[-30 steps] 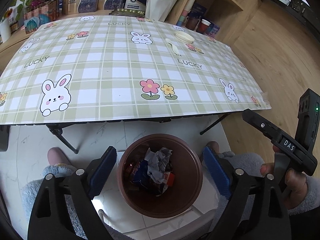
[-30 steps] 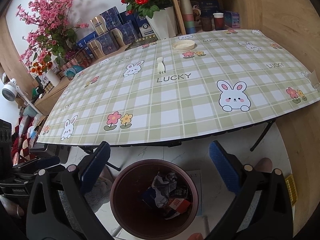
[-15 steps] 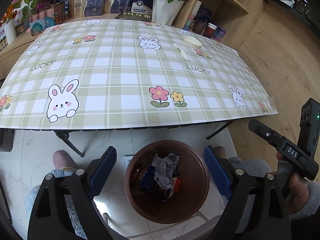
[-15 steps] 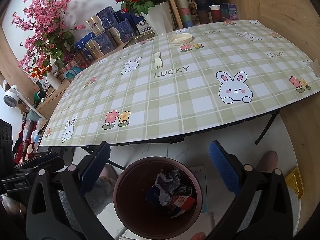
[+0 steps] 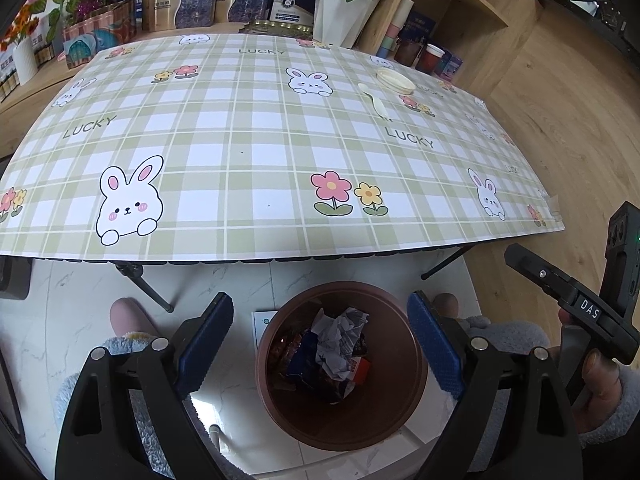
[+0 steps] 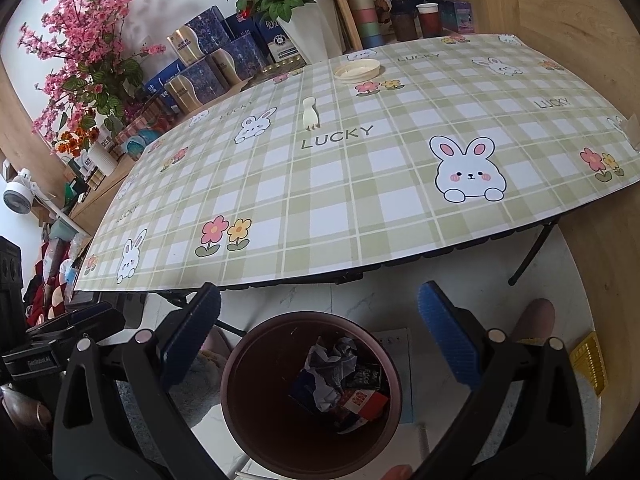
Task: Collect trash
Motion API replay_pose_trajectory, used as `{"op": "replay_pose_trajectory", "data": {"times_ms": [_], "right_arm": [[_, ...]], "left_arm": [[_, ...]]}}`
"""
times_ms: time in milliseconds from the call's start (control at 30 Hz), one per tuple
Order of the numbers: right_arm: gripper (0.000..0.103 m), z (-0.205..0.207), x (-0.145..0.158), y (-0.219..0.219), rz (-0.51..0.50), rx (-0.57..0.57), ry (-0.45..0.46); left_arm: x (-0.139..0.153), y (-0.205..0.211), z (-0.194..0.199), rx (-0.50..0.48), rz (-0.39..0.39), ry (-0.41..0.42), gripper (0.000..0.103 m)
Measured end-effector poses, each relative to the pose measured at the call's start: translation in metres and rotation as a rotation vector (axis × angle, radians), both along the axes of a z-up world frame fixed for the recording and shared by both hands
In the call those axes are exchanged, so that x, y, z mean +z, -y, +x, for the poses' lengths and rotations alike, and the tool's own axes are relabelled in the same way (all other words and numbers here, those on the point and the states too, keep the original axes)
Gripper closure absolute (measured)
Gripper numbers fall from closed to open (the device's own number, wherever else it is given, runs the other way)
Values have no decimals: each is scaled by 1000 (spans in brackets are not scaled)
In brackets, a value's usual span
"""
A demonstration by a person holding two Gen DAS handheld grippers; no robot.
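left gripper (image 5: 320, 340): fingers apart, empty, held above brown trash bin (image 5: 400, 412) on floor. right gripper (image 6: 320, 334): fingers apart, empty, above same bin. bin contents: crumpled paper (image 5: 340, 340), wrappers (image 6: 366, 398). tabletop (image 5: 248, 152): plaid cloth; pale plastic fork (image 6: 310, 114) and round lid (image 6: 358, 70) toward far side, near each other, not touching.
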State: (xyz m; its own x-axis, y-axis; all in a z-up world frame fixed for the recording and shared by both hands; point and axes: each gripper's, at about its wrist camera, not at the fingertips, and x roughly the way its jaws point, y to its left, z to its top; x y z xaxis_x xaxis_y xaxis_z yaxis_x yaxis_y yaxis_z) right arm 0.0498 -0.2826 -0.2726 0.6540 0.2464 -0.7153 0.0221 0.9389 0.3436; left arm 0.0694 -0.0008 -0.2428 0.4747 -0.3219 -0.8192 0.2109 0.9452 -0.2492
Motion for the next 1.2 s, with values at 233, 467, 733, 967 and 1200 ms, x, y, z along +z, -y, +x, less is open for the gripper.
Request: {"op": "replay_pose_trajectory", "data": {"times_ms": [233, 467, 733, 967, 1200], "right_arm": [[6, 9, 0, 3, -15, 1, -1], [6, 50, 15, 25, -39, -6, 24], [6, 167, 36, 60, -137, 22, 44], [6, 288, 29, 58, -185, 34, -3], [6, 367, 3, 37, -330, 59, -66]], "left_arm": [[-1, 0, 8, 3, 11, 2, 16], [4, 5, 36, -2, 27, 25, 16], [26, 24, 98, -5, -8, 85, 16], [37, 33, 144, 28, -26, 117, 16], [17, 27, 172, 82, -24, 86, 16]]}}
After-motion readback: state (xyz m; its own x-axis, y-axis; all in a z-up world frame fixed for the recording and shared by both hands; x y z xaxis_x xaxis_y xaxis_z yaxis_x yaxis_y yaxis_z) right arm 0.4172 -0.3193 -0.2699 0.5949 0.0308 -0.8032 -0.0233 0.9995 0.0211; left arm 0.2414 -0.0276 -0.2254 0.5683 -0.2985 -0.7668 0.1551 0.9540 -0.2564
